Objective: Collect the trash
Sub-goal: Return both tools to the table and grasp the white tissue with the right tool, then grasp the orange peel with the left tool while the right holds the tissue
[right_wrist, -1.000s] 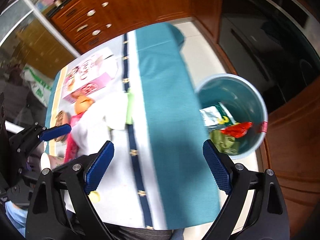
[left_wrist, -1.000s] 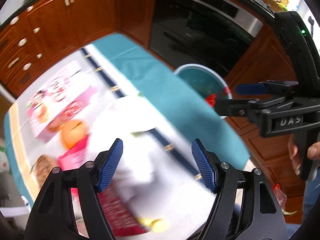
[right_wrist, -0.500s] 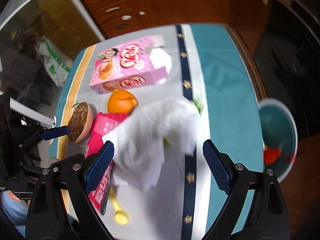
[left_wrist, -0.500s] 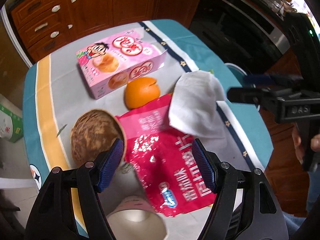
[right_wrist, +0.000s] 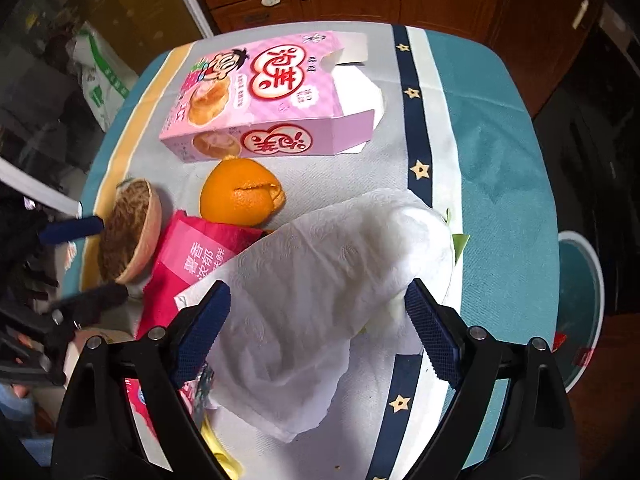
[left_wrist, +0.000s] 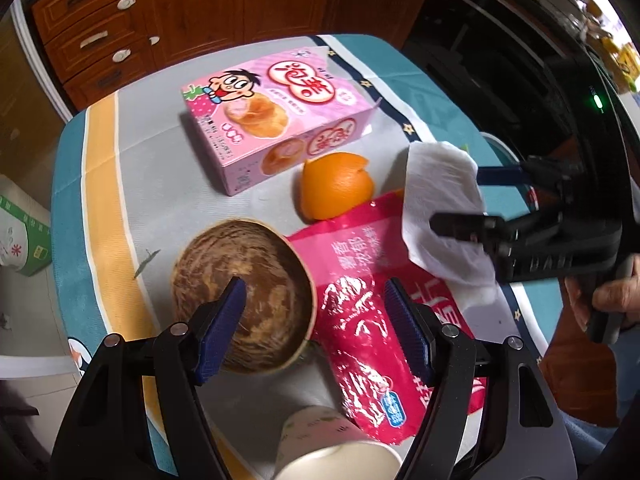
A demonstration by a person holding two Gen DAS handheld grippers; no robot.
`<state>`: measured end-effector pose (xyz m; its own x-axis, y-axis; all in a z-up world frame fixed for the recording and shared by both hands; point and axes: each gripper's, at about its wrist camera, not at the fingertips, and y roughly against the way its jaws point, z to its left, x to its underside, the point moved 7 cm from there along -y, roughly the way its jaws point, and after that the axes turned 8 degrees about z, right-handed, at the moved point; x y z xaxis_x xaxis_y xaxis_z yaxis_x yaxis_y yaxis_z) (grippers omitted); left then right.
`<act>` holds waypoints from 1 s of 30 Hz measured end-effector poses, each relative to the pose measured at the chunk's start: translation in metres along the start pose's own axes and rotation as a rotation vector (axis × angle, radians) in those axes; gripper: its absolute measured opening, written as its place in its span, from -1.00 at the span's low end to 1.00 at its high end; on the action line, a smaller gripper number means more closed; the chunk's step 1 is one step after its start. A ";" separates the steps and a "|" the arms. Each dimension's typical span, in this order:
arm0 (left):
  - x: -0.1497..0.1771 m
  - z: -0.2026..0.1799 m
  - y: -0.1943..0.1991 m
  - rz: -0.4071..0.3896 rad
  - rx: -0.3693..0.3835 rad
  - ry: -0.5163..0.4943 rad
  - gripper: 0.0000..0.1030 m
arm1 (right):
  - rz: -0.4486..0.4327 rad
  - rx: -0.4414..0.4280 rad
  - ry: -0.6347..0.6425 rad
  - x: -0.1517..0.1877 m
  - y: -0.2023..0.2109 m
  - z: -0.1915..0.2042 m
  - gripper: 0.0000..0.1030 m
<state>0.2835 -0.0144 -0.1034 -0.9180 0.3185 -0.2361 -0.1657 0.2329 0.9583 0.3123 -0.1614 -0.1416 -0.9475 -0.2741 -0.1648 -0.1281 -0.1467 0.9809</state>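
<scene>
My left gripper (left_wrist: pixel 316 320) is open over the right rim of a brown coconut shell (left_wrist: pixel 248 296) and the edge of a red snack wrapper (left_wrist: pixel 368 320). My right gripper (right_wrist: pixel 316 332) is open just above a crumpled white paper towel (right_wrist: pixel 332 276), which also shows in the left wrist view (left_wrist: pixel 440 208). An orange peel (left_wrist: pixel 336 190) and an opened pink snack box (left_wrist: pixel 272 116) lie beyond. The wrapper (right_wrist: pixel 188 264), peel (right_wrist: pixel 240 196), box (right_wrist: pixel 272 100) and shell (right_wrist: pixel 128 232) show in the right wrist view too.
A paper cup (left_wrist: pixel 340 448) stands near the table's front edge. A teal trash bin (right_wrist: pixel 580 308) with trash inside stands on the floor right of the table. Wooden cabinets (left_wrist: pixel 120 20) and a dark oven (left_wrist: pixel 480 40) are behind. A yellow scrap (right_wrist: pixel 224 456) lies under the towel's near edge.
Both grippers have swung from the bin side back over the table and come lower. The left now hovers at the coconut shell, the right at the paper towel. Both stay open.
</scene>
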 end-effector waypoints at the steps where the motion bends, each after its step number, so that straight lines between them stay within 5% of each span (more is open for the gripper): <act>1: -0.001 0.001 -0.001 0.002 0.004 0.006 0.40 | -0.004 0.019 0.017 0.000 0.000 0.002 0.33; 5: -0.005 -0.001 -0.004 0.009 0.011 0.008 0.40 | -0.003 0.034 0.054 -0.001 0.000 0.009 -0.81; 18: -0.043 -0.014 -0.011 0.000 -0.008 -0.036 0.40 | -0.177 -0.034 -0.054 -0.014 0.072 -0.028 -0.88; 30: -0.080 -0.030 -0.055 0.050 -0.026 -0.061 0.40 | -0.161 -0.060 -0.133 -0.015 0.055 -0.067 -0.88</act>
<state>0.3550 -0.0804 -0.1321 -0.9020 0.3844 -0.1965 -0.1302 0.1917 0.9728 0.3387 -0.2289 -0.0921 -0.9470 -0.1156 -0.2998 -0.2671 -0.2354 0.9345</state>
